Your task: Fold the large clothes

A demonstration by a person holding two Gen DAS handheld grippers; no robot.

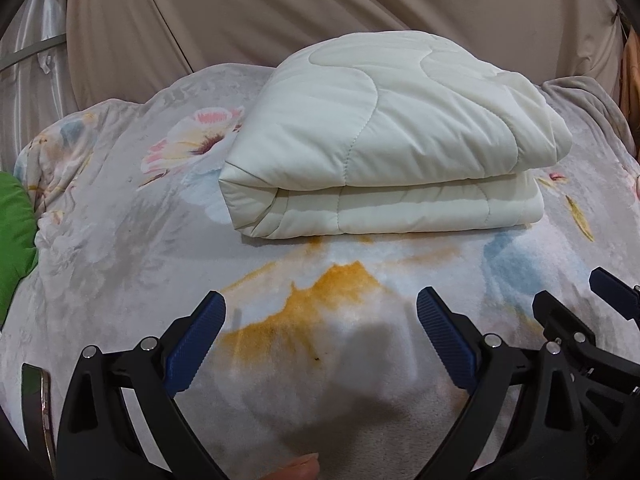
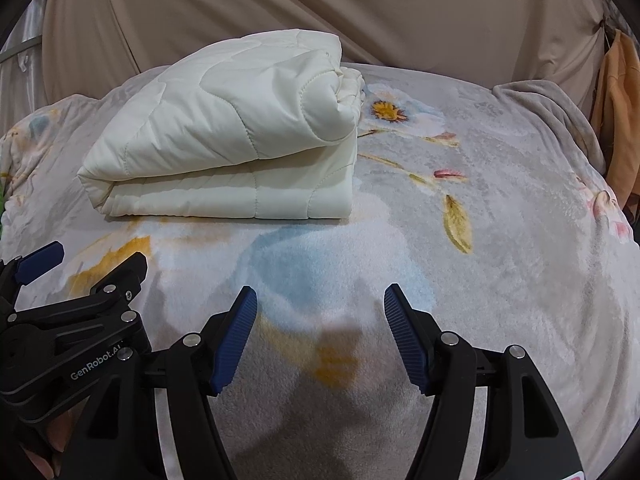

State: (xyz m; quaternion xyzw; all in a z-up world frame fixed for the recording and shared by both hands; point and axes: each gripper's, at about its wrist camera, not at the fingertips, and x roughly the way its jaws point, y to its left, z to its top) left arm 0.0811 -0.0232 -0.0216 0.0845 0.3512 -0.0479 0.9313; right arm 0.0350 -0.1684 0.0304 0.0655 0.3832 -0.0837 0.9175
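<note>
**Folded quilt on the bed, both grippers empty in front of it**

The cream quilted comforter point(image 1: 372, 136) lies folded into a thick, layered bundle on the floral fleece blanket point(image 1: 120, 248) that covers the bed. Everything else is placed from this bundle.

Only the left wrist view shows a green cloth point(image 1: 14, 236) at the blanket's edge, well to the left of the comforter, and a shiny metal-edged object point(image 1: 42, 404) in the near-left corner; what it is cannot be told. It also shows a pink flower print just left of the bundle and an orange print just in front of it.

Only the right wrist view shows the bundle's right end, where the stacked edges of the comforter point(image 2: 224, 136) curl together, a daisy print just right of it, and an orange garment point(image 2: 618, 120) hanging far to the right. A tan curtain point(image 2: 320, 8) hangs behind the bundle in both views.

The left gripper point(image 1: 320, 340) sits in front of the comforter with its blue-padded fingers spread wide, holding nothing and apart from the bundle. The right gripper point(image 2: 320, 332) is beside it, nearer the bundle's right end, fingers likewise parted and empty. Each gripper appears at the edge of the other's view.
</note>
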